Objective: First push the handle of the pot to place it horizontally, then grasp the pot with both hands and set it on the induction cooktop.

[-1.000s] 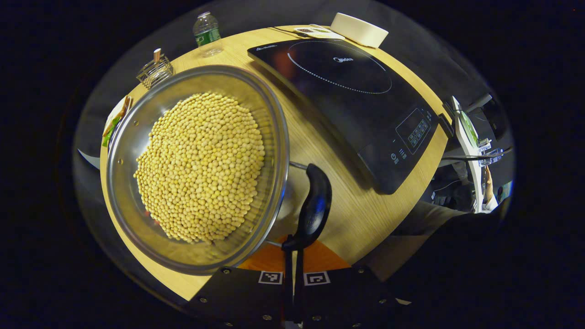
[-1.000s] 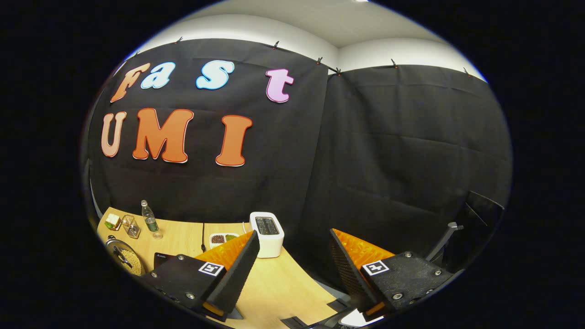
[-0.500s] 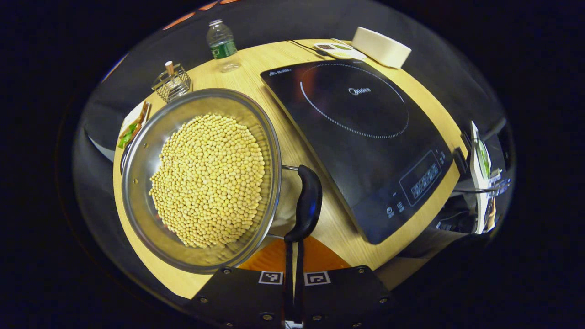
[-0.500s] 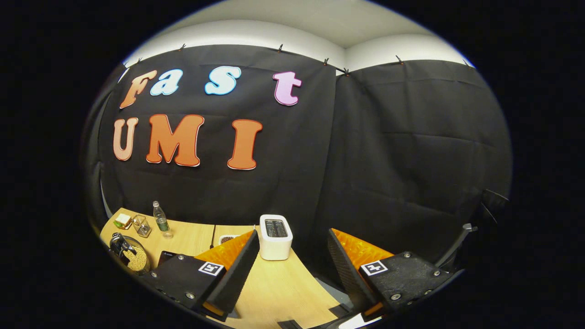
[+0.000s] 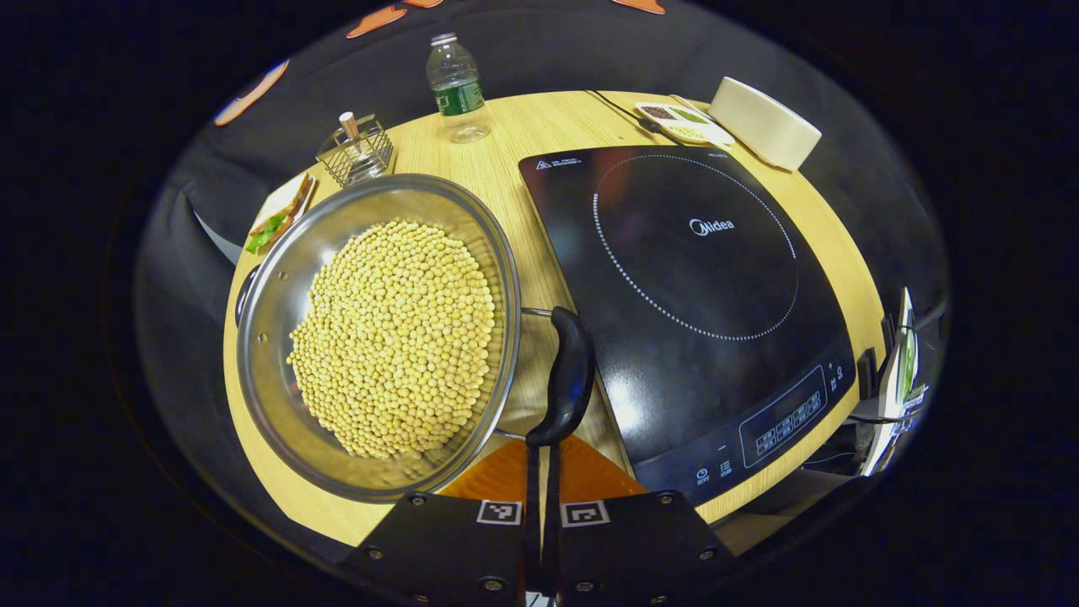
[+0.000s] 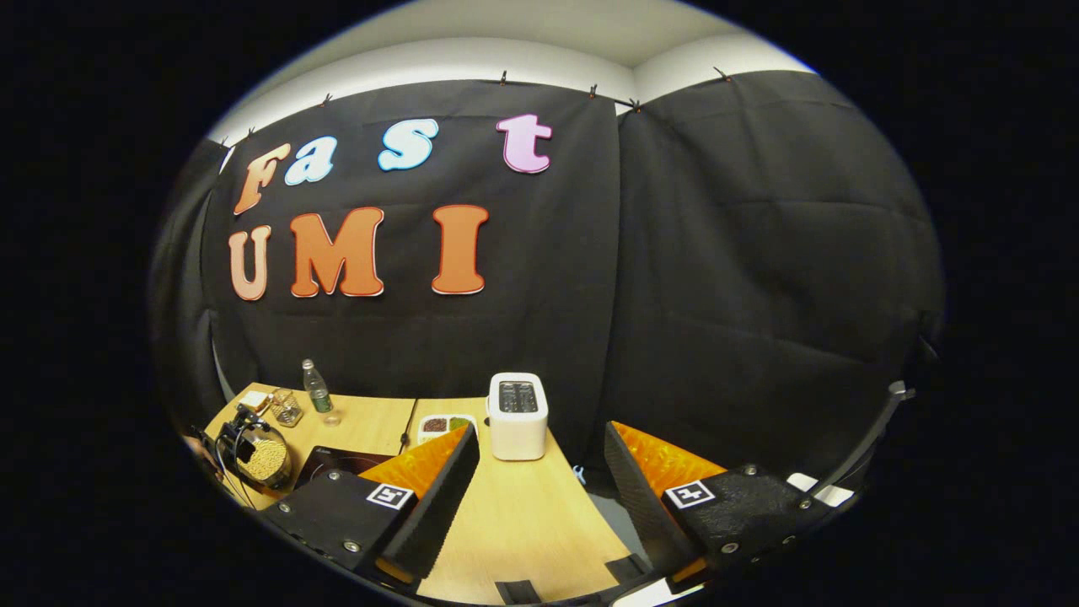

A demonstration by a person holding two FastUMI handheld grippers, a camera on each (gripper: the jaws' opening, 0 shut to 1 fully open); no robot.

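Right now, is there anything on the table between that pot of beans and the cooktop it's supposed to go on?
Nothing visible. In the left gripper view the pot sits right beside the induction cooktop, with bare table between them. The cooktop's glass carries nothing. The water bottle and wire holder stand farther back.

The pot (image 5: 278, 337) is shiny polished metal, walls mirror-smooth, heaped with matt dry beans (image 5: 392, 337). Its handle (image 5: 569, 379), on the side toward the induction cooktop (image 5: 691, 287), looks like glossy moulded plastic on thin metal rods. The cooktop is smooth glassy stuff, glare bouncing off the corner nearest the handle. The table (image 5: 523, 143) under both is pale wood-grain laminate, satin finish. Behind the pot: a metal wire basket (image 5: 356, 156) and a clear plastic bottle (image 5: 456, 84). Past the cooktop, the toaster (image 6: 518, 415) is smooth plastic, against wrinkly matt cloth (image 6: 742, 278).
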